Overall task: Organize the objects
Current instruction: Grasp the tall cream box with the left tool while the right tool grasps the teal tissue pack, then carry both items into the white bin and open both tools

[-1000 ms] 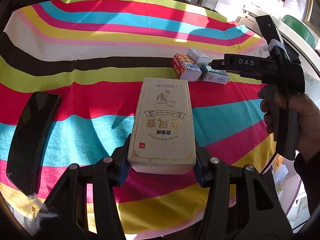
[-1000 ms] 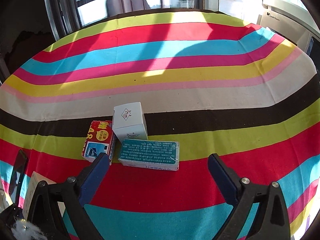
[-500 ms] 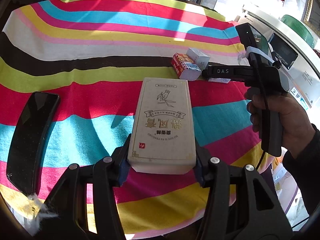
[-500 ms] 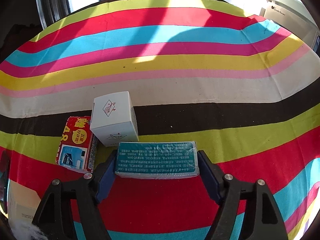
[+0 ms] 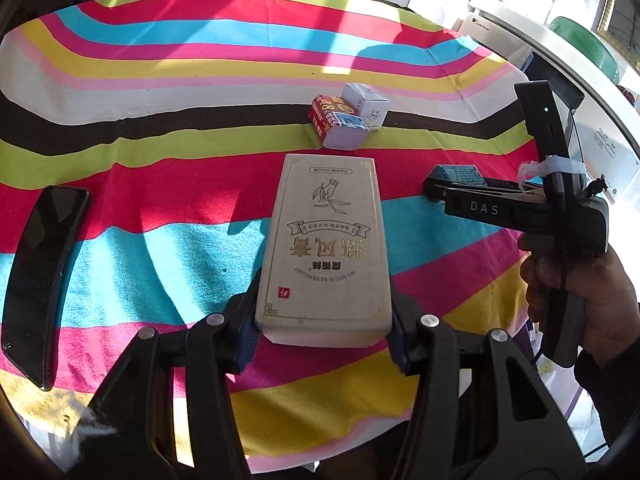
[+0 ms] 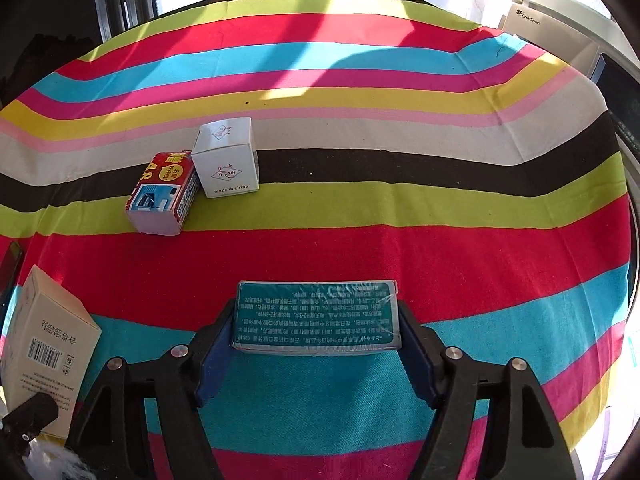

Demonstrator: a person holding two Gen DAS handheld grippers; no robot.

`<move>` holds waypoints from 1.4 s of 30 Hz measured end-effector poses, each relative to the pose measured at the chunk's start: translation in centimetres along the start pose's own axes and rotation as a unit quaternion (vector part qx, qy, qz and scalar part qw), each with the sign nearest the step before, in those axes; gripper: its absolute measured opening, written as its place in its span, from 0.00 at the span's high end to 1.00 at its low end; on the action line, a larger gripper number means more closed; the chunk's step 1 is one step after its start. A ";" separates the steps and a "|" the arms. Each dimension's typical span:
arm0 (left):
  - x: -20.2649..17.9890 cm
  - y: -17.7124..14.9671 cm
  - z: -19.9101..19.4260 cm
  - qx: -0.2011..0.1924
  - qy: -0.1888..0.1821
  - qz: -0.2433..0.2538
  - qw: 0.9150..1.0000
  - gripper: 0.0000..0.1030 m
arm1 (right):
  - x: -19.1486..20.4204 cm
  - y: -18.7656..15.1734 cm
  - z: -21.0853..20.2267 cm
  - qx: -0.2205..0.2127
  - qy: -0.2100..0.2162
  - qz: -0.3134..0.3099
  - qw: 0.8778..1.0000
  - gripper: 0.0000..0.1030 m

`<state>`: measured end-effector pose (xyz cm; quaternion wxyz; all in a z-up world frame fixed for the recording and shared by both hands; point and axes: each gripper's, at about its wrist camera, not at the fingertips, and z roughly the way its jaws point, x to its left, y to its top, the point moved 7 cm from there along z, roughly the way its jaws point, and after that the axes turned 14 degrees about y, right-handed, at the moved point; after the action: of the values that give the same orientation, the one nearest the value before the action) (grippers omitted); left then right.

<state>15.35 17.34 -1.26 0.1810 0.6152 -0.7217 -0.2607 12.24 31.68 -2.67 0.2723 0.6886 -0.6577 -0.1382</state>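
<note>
My left gripper (image 5: pixel 324 332) is shut on the near end of a long cream box (image 5: pixel 326 240) with gold print, held over the striped cloth. My right gripper (image 6: pixel 316 354) is shut on a flat teal box (image 6: pixel 316 318), lifted off the cloth and away from the other boxes. In the left wrist view that teal box (image 5: pixel 458 174) shows at the tip of the right gripper. A red and blue box (image 6: pixel 162 194) and a white cube box (image 6: pixel 228 158) stand side by side on the cloth further out. The cream box (image 6: pixel 44 344) also shows at the left edge of the right wrist view.
A black phone (image 5: pixel 40 288) lies on the striped tablecloth (image 5: pixel 180 80) at the left. A white appliance (image 6: pixel 560 28) stands past the table's right edge. A person's hand (image 5: pixel 580 292) holds the right gripper's handle.
The right gripper closed on the teal box and pulled it up and back, away from the red and white boxes. The left gripper has kept its hold on the cream box.
</note>
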 end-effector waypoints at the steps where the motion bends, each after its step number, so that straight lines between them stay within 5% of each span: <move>1: -0.4 -0.1 0.0 0.001 -0.003 0.002 1.000 0.46 | -0.2 -0.5 -0.4 0.001 0.000 0.001 1.000 0.29; 14: -6.9 -0.6 -0.3 0.016 -0.050 0.050 0.997 0.46 | -5.8 -6.2 -5.5 0.009 -0.026 0.031 0.999 0.28; 23: -14.7 -1.5 -0.8 0.025 -0.112 0.116 0.987 0.46 | -12.4 -10.6 -10.1 0.013 -0.065 0.079 0.995 0.29; 29: -20.0 -2.7 -1.9 0.020 -0.150 0.171 0.974 0.47 | -17.2 -14.1 -12.9 0.017 -0.097 0.127 0.987 0.29; 42: -30.1 -9.6 -3.1 0.055 -0.236 0.303 0.922 0.47 | -25.8 -22.7 -15.5 0.054 -0.162 0.234 0.957 0.28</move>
<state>30.11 45.45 -2.70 0.0414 0.2966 -0.9087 -0.2908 37.11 59.65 -7.00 0.1489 0.4974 -0.8423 -0.1447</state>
